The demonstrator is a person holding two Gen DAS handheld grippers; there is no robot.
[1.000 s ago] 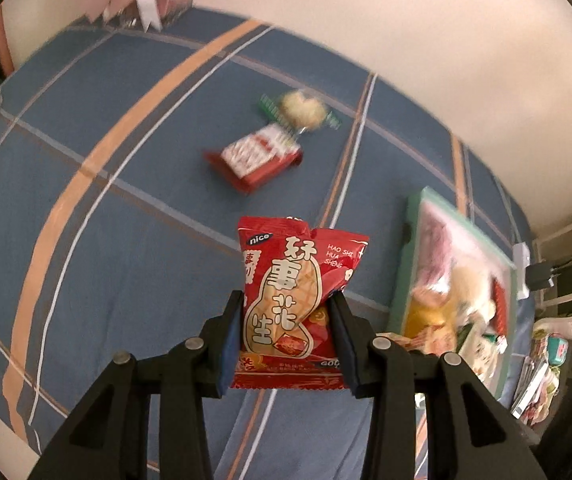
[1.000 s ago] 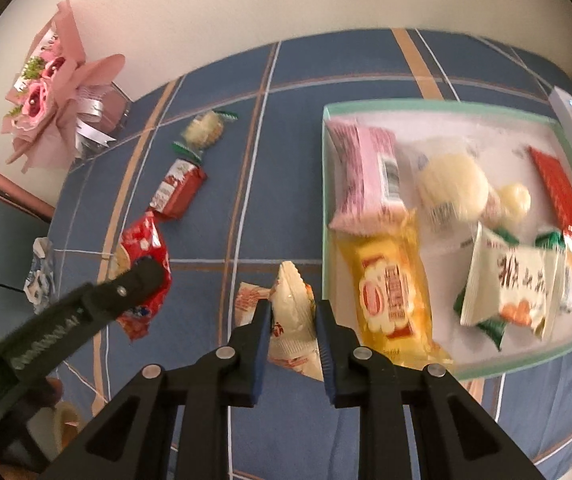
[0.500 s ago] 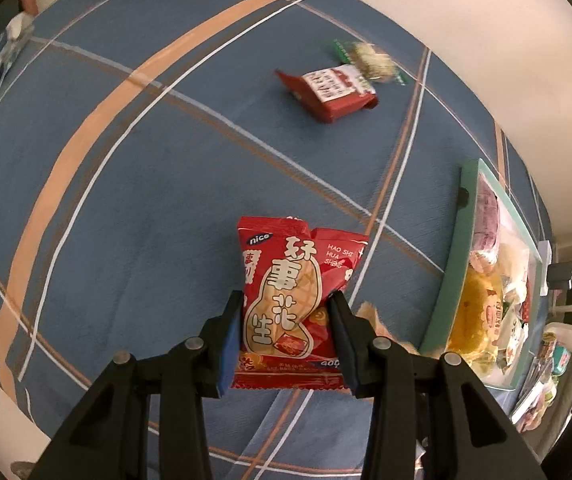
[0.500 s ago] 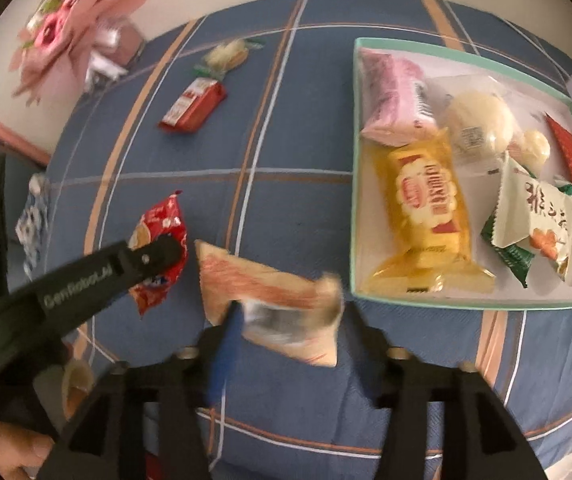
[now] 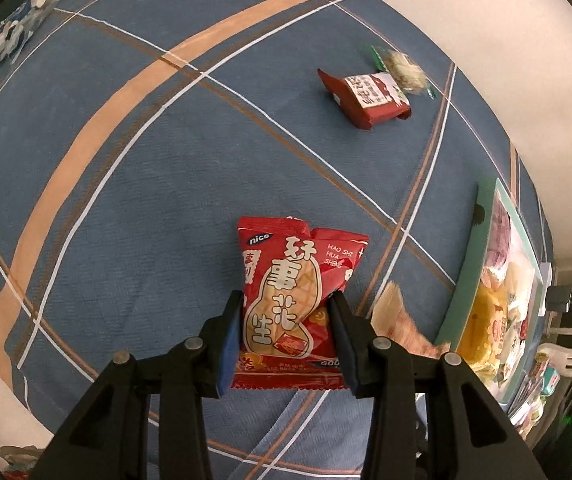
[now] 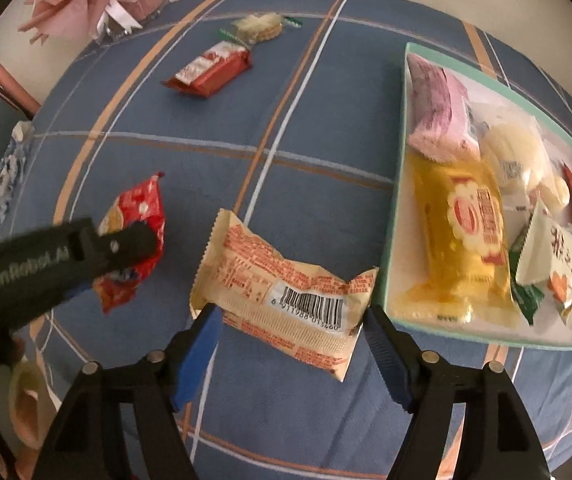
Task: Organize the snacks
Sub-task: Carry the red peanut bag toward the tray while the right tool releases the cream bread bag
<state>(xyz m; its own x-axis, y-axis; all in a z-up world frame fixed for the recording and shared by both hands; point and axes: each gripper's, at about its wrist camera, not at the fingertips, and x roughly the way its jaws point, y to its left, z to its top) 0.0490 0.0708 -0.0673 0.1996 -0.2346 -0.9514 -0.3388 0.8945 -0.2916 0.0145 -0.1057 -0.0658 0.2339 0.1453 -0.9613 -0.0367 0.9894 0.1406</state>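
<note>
A: Why is the tray (image 6: 395,216) at 3 o'clock?

B: It collects snacks. The right gripper (image 6: 291,344) is opening, its cream packet (image 6: 282,284) lying loose on the cloth just outside the tray.

A: And the left gripper (image 5: 286,340)?

B: Clenched on 1 red peanut bag (image 5: 289,296), carrying it.

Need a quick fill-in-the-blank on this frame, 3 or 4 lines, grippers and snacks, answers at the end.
1. The left gripper is shut on the ____ peanut packet.
2. The right gripper has its jaws opening, and the cream packet lies with its ____ facing up.
3. The cream packet lies ____ the green-rimmed tray.
4. The yellow packet lies ____ the tray.

Answers: red; barcode; outside; inside
</note>
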